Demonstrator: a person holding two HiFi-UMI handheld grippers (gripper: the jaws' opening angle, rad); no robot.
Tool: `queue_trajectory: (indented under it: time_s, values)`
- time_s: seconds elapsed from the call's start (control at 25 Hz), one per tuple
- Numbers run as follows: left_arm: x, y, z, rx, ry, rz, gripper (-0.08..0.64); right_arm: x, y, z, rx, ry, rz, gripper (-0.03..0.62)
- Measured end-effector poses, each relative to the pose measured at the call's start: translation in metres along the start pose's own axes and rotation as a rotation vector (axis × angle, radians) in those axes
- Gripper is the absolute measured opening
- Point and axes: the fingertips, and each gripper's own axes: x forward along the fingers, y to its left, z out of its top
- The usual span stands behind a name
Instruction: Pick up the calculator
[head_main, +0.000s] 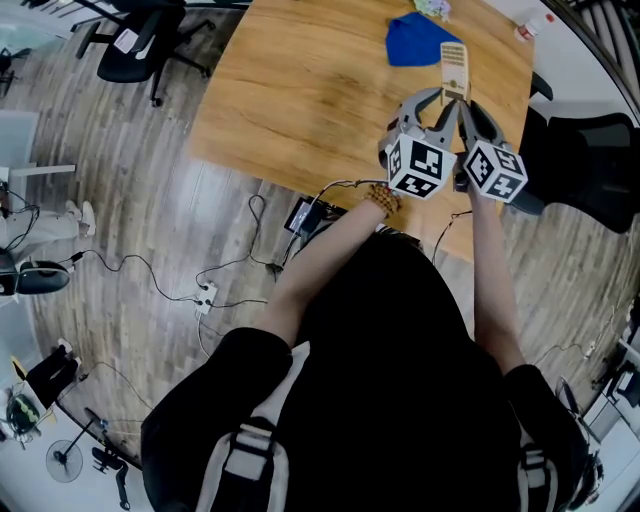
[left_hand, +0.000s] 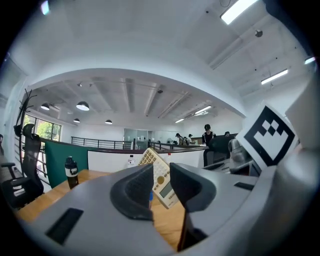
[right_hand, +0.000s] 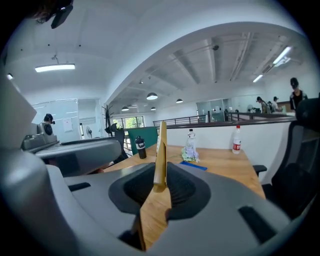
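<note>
**Head view:** calculator (head_main: 454, 66) raised over the desk (head_main: 300, 100) near its right edge, long axis pointing away from the person, near end between right gripper (head_main: 475, 110) and left gripper (head_main: 432, 105).

**Left gripper view:** fingers (left_hand: 134, 192) partly apart, gripping nothing; calculator just beyond their gap.

**Right gripper view:** fingers (right_hand: 187, 192) closed on the calculator's lower end, seen edge-on and upright.

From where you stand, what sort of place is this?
Probably an open-plan office: a wooden table, a black office chair, strip ceiling lights and people standing farther back.
</note>
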Motion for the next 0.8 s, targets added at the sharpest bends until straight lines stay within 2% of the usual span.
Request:
queue_trajectory:
  time_s: [0.16, 0.32, 0.56, 0.8]
  values:
    - [0.001, -0.001, 0.036, 0.005, -0.075, 0.008, 0.103, -0.01, 0.002, 0.03, -0.017, -0.073, -0.008, 0.08]
    - [0.0, -0.003, 0.054, 0.011, -0.114, 0.017, 0.087, -0.022, 0.006, 0.06, -0.069, -0.151, -0.041, 0.08]
    - [-0.003, 0.0, 0.035, -0.001, -0.081, 0.021, 0.081, -0.042, 0.022, 0.091, -0.178, -0.247, -0.1, 0.08]
    - [-0.007, 0.006, 0.026, -0.016, -0.07, 0.033, 0.077, -0.058, 0.032, 0.096, -0.256, -0.316, -0.189, 0.071]
